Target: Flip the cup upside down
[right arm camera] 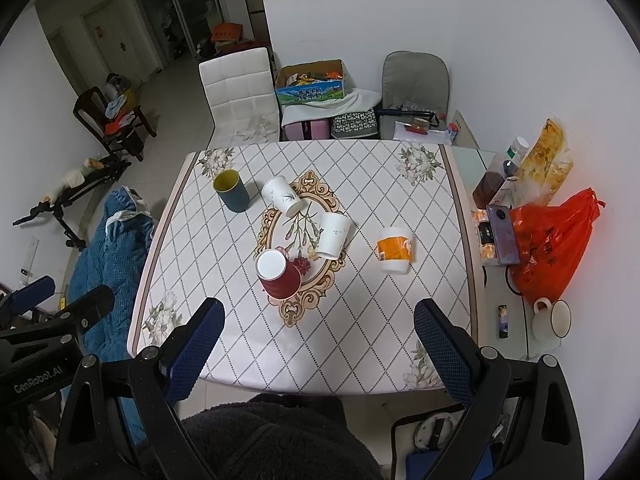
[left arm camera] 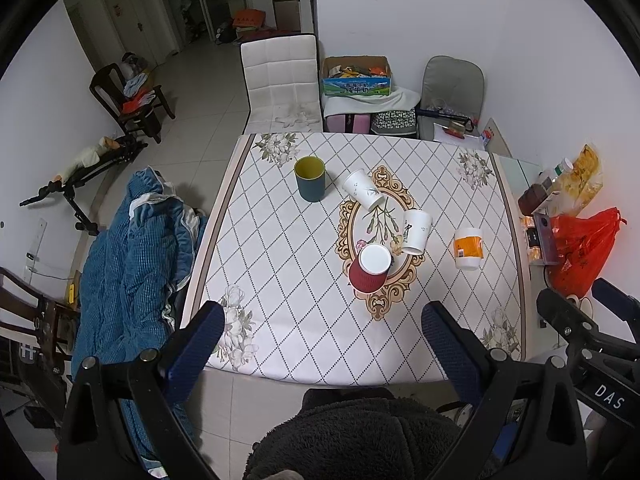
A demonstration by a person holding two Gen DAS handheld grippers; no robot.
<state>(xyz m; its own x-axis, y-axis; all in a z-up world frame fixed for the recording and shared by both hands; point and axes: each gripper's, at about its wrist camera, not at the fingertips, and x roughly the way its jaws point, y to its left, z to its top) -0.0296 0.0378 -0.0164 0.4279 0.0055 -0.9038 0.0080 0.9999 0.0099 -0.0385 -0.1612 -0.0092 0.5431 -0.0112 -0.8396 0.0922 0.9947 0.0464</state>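
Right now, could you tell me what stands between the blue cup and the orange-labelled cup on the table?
Two white paper cups: one beside the blue cup, another nearer the orange-labelled cup. Both views show this.

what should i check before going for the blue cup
1. Blue cup upright, mouth up, so not yet flipped: ok.
2. Left gripper open and empty: ok.
3. Right gripper open and empty: ok.
4. Space around the blue cup: the white cup stands close on its right, apart from it: ok, but tight.
5. Red cup, already upside down, sits between the grippers and the blue cup: not ok for a straight path.
6. Blue cup empty inside: cannot tell.
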